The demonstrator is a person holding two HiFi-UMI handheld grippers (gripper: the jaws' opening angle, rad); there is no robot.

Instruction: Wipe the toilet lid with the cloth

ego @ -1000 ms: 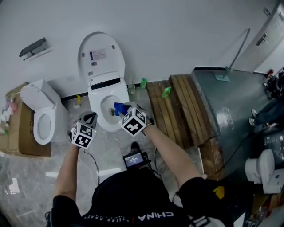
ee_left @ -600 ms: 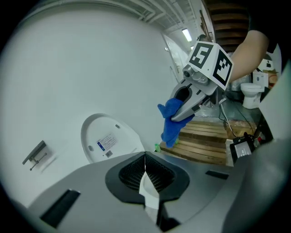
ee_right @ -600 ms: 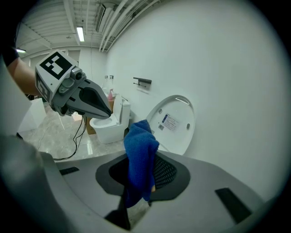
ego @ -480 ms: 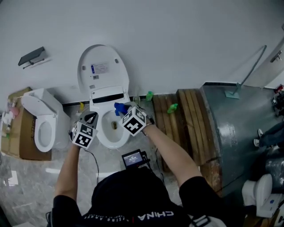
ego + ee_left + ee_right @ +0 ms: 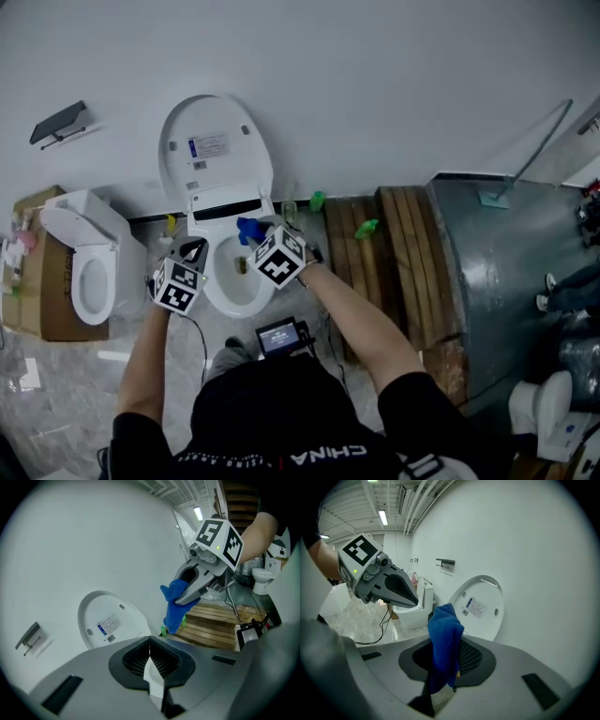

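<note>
Judging from how things lie, I'm at the approach step: no wiping has begun. The toilet lid [image 5: 214, 141] stands raised against the white wall, its inner face with the printed sticker [image 5: 208, 145] turned toward me, and nothing touches it. The toilet bowl [image 5: 221, 292] sits open below it, between my two tools.

The right gripper [image 5: 261, 232] hangs over the bowl's right side, near the hinge end of the lid but apart from it. The left gripper [image 5: 192, 251] hovers just off the bowl's left rim.

The next move, as I read it, calls for carrying the right tool up and forward until the hanging fabric meets the lid's face, then pressing lightly and sweeping across. The lid is leaning upright, so too hard a push could rock it; the left tool may be wanted to steady its edge.

In the right gripper view the jaws are clenched on a blue cloth [image 5: 445, 641], which bunches above them and drapes down between them. In the left gripper view the jaws are pressed together with nothing between them.
</note>
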